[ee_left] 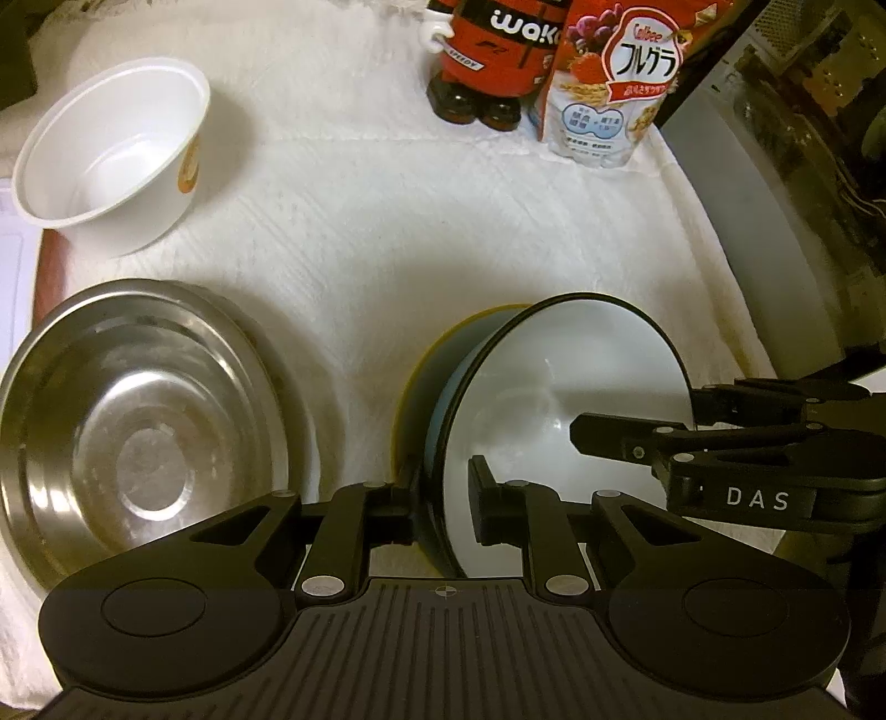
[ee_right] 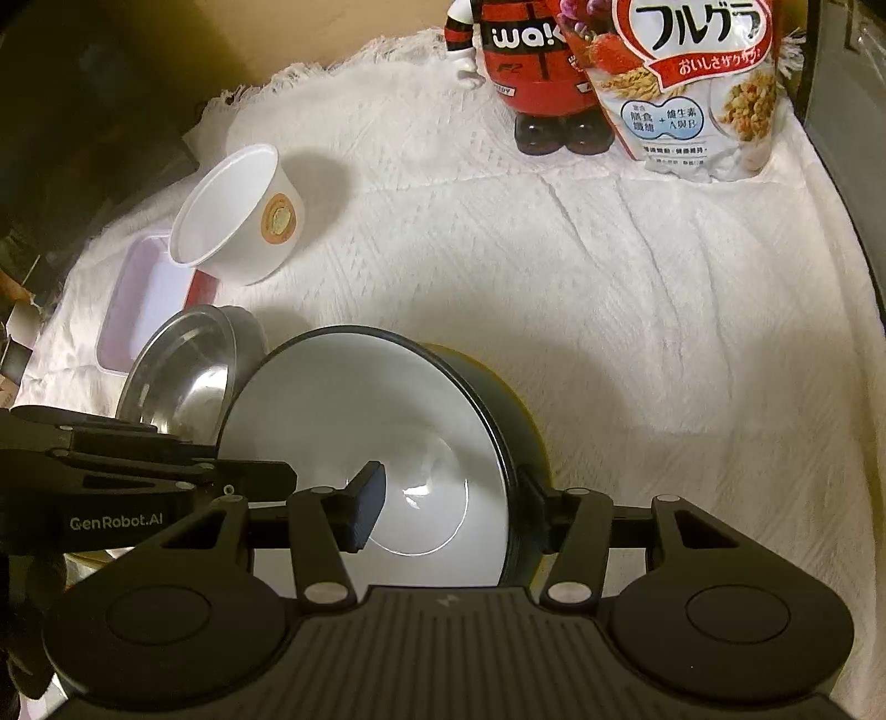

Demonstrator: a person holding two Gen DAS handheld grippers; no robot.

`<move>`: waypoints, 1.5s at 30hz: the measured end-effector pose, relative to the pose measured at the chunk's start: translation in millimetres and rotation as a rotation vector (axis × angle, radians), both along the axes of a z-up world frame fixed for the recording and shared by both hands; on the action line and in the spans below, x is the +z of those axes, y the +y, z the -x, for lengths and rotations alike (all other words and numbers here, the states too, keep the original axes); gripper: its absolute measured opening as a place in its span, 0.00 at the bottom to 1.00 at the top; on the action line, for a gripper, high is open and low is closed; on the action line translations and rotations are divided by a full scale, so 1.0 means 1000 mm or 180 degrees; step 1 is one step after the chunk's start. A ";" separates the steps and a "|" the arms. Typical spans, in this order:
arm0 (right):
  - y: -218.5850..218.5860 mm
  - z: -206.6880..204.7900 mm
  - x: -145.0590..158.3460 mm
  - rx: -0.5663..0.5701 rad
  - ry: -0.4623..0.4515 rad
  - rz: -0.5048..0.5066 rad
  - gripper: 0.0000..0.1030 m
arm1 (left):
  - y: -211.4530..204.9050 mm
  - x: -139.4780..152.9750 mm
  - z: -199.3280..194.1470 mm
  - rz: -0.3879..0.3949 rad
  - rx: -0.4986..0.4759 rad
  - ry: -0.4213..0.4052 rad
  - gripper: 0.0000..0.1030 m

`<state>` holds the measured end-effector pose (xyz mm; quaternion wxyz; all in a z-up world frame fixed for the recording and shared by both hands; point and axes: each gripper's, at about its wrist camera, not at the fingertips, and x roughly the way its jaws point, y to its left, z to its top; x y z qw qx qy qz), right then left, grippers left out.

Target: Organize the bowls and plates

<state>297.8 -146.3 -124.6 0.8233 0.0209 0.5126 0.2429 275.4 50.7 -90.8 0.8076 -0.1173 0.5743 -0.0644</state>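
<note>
A bowl with a white inside and dark blue outside [ee_left: 559, 399] [ee_right: 365, 421] sits over a yellow-rimmed dish [ee_left: 412, 376] [ee_right: 526, 410]. My left gripper [ee_left: 443, 509] straddles the bowl's left rim, one finger inside, one outside, closed on it. My right gripper [ee_right: 448, 498] grips the right rim the same way. A steel bowl [ee_left: 138, 421] [ee_right: 177, 376] lies to the left. A white paper bowl [ee_left: 111, 149] [ee_right: 238, 221] stands farther back left.
A white cloth [ee_left: 415, 221] [ee_right: 637, 304] covers the table. A red figure bottle [ee_left: 498, 50] [ee_right: 531, 66] and a cereal bag [ee_left: 614, 83] [ee_right: 698, 88] stand at the back. A white tray with a red rim [ee_right: 144, 299] lies at the left.
</note>
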 end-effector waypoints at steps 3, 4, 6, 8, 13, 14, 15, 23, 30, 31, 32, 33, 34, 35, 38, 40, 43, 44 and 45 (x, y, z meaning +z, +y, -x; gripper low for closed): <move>-0.001 0.001 0.001 -0.0006 -0.0026 -0.0004 0.50 | 0.001 0.003 0.002 -0.0034 0.0013 -0.0032 0.18; -0.001 0.001 0.001 -0.0008 -0.0024 -0.0014 0.50 | 0.001 0.003 0.002 -0.0044 0.0013 -0.0044 0.18; -0.001 0.001 0.000 -0.0024 -0.0020 -0.0023 0.50 | 0.001 0.006 0.003 -0.0077 0.0013 -0.0073 0.18; 0.000 0.002 0.002 -0.0043 -0.0037 -0.0012 0.51 | 0.003 0.010 0.005 -0.0118 0.0018 -0.0124 0.18; -0.002 0.000 0.004 -0.0080 -0.0064 -0.0033 0.51 | 0.008 0.018 0.004 -0.0096 0.0049 -0.0196 0.18; -0.002 0.000 0.004 -0.0079 -0.0063 -0.0027 0.51 | 0.008 0.017 0.003 -0.0100 0.0056 -0.0185 0.18; -0.001 0.001 0.004 -0.0079 -0.0069 -0.0018 0.51 | 0.009 0.016 0.002 -0.0094 0.0062 -0.0170 0.18; 0.000 0.004 0.014 -0.0110 -0.0266 0.0145 0.51 | 0.007 0.009 0.002 -0.0186 0.0057 -0.0138 0.19; -0.001 -0.009 0.033 -0.0183 -0.0442 0.0157 0.55 | 0.019 0.018 0.007 -0.0113 0.0140 -0.0222 0.19; 0.001 -0.011 0.037 -0.0174 -0.0475 0.0160 0.58 | 0.023 0.020 0.007 -0.0107 0.0170 -0.0243 0.19; 0.004 -0.013 0.040 -0.0166 -0.0501 0.0161 0.61 | 0.027 0.022 0.006 -0.0101 0.0207 -0.0260 0.19; 0.008 -0.014 0.044 -0.0146 -0.0542 0.0165 0.63 | 0.033 0.024 0.005 -0.0100 0.0262 -0.0279 0.19; 0.012 -0.016 0.048 -0.0110 -0.0592 0.0170 0.64 | 0.038 0.027 0.004 -0.0100 0.0329 -0.0302 0.19; 0.016 -0.018 0.054 -0.0064 -0.0647 0.0180 0.66 | 0.045 0.029 0.002 -0.0092 0.0397 -0.0327 0.19; 0.030 -0.025 0.069 0.0068 -0.0821 0.0210 0.71 | 0.065 0.037 -0.002 -0.0033 0.0630 -0.0421 0.19; 0.040 -0.032 0.076 0.0126 -0.0913 0.0206 0.76 | 0.079 0.042 -0.004 0.0015 0.0802 -0.0500 0.19; 0.054 -0.044 0.083 0.0198 -0.0954 0.0168 0.76 | 0.096 0.050 -0.007 0.0059 0.1037 -0.0620 0.19; 0.060 -0.047 0.084 0.0236 -0.0951 0.0141 0.77 | 0.101 0.052 -0.007 0.0057 0.1096 -0.0649 0.19; 0.065 -0.051 0.085 0.0289 -0.0952 0.0117 0.78 | 0.107 0.054 -0.007 0.0047 0.1147 -0.0689 0.19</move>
